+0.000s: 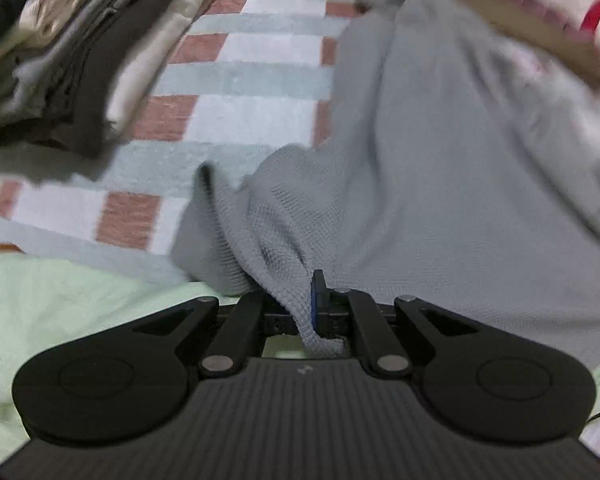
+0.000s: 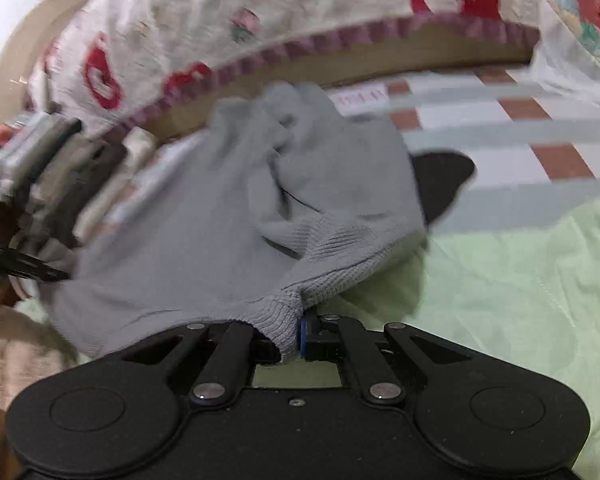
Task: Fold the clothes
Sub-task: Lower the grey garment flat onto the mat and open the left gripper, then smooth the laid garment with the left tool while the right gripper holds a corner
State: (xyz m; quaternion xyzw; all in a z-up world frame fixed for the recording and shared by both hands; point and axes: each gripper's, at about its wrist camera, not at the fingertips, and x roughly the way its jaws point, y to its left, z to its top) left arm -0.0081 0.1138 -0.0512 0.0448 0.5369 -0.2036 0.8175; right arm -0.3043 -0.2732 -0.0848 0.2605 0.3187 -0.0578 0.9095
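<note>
- A checked blanket (image 1: 256, 76) covers the bed, folded clothes (image 1: 60, 52) stacked at its side.
- Left tongs (image 1: 306, 312) pinch the grey knit garment (image 1: 420, 160).
- Right tongs (image 2: 290, 338) pinch its ribbed hem (image 2: 284, 320).

The grey sweater (image 1: 420, 160) is ribbed, matt knit cloth; the checked blanket (image 1: 252, 80) looks fleecy; each tool (image 1: 306, 312) is matt black plastic.
</note>
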